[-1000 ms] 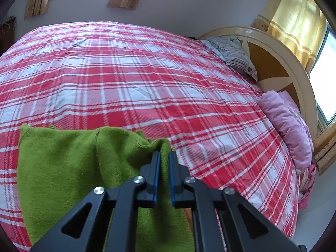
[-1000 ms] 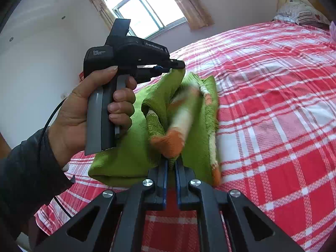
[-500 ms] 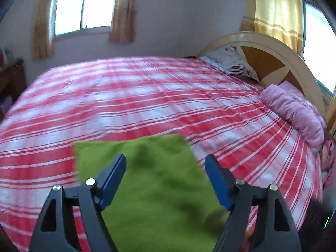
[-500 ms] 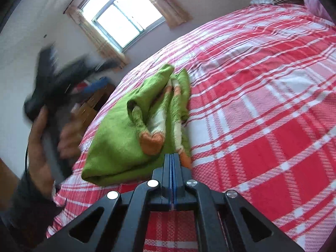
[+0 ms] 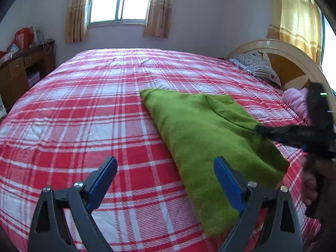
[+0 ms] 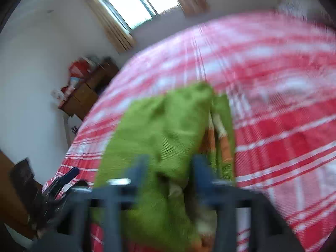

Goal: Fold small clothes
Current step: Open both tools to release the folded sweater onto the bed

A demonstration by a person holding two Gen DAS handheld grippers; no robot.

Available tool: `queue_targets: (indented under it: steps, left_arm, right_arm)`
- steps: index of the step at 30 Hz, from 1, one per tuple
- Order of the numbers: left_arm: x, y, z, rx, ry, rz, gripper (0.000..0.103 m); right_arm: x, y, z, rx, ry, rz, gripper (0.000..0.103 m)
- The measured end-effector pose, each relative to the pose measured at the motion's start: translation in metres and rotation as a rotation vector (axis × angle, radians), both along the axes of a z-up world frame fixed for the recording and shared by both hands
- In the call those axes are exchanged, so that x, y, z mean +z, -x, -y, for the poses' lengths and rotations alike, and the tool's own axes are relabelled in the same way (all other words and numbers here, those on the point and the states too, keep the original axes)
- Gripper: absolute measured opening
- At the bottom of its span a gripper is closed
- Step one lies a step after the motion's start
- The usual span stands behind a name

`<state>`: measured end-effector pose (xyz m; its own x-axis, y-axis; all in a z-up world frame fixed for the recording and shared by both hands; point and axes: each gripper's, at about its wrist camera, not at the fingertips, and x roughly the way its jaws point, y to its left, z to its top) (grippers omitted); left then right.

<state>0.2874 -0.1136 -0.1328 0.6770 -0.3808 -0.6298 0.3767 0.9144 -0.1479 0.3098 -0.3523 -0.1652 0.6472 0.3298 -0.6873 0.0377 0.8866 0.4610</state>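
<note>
The folded green sweater (image 5: 201,138) lies mid-bed (image 5: 84,109), plaid free all round; left tongs (image 5: 166,180) have just spread wide and empty, right tongs (image 6: 170,174) have just parted, blurred.

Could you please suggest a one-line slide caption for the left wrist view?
Left tongs open above the red plaid bedspread, beside the folded green sweater.

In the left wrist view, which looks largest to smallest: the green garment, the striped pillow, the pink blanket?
1. green garment, by far.
2. striped pillow.
3. pink blanket, partly hidden, so ranks 2 and 3 are unsure; both lie farther off.
</note>
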Motion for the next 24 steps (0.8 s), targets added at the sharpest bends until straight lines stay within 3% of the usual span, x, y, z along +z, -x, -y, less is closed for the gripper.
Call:
queue_targets:
  steps: [6,11,12,13,14,16,19,21,24]
  left_arm:
    - [0.003,0.007,0.012,-0.043,-0.038,0.019,0.096]
    - [-0.002,0.0,0.022,-0.044,-0.051,-0.006,0.098]
    - [-0.001,0.0,0.021,-0.042,-0.047,-0.007,0.098]
    - [0.003,0.001,0.021,-0.041,-0.036,-0.002,0.098]
    - [0.007,0.002,0.02,-0.034,-0.034,0.011,0.098]
    - [0.013,0.004,0.02,-0.012,-0.048,0.045,0.1]
    - [0.003,0.0,0.022,0.003,-0.102,0.019,0.103]
    - [-0.012,0.001,0.023,-0.004,-0.134,-0.019,0.103]
    - [-0.027,0.009,0.021,0.009,-0.14,-0.035,0.103]
  right_arm:
    - [0.009,0.032,0.022,-0.069,0.08,0.064,0.014]
    - [-0.008,0.022,0.026,-0.05,0.112,0.018,0.016]
    - [-0.003,0.02,0.024,-0.049,0.13,0.019,0.02]
    - [0.003,0.019,0.023,-0.07,0.157,0.018,0.034]
    - [0.008,0.02,0.023,-0.092,0.182,0.03,0.04]
    - [0.032,0.026,0.015,-0.138,0.253,0.104,0.044]
    - [0.056,0.024,-0.022,-0.009,0.301,0.176,0.044]
    - [0.056,0.01,-0.055,0.121,0.33,0.159,0.044]
    - [0.037,-0.017,-0.083,0.225,0.334,0.094,0.044]
